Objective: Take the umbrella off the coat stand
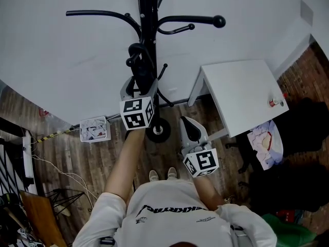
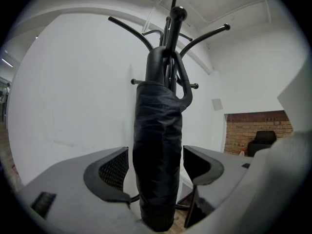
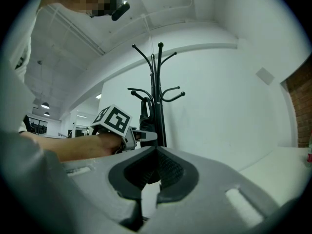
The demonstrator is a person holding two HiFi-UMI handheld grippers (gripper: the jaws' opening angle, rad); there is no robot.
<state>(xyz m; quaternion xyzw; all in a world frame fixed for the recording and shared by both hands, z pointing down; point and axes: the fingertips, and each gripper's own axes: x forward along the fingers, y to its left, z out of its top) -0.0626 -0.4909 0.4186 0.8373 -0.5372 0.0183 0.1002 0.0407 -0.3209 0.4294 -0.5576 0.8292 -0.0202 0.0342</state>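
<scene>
The umbrella (image 2: 158,150) — black, folded, fabric creased — hangs upright against the pole of the coat stand (image 2: 173,28). The left gripper (image 2: 155,152) brackets its lower part, jaws spread apart. The right gripper (image 3: 156,152) — jaws pressed together, empty.

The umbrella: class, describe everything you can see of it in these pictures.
The umbrella is black and folded shut, its wrinkled, slightly glossy fabric rolled into a thick bundle. It hangs upright against the pole of the coat stand, with a curved black loop at its top end. The tongs of the left gripper stand apart on either side of its lower part, very close; whether they touch it cannot be told.
</scene>
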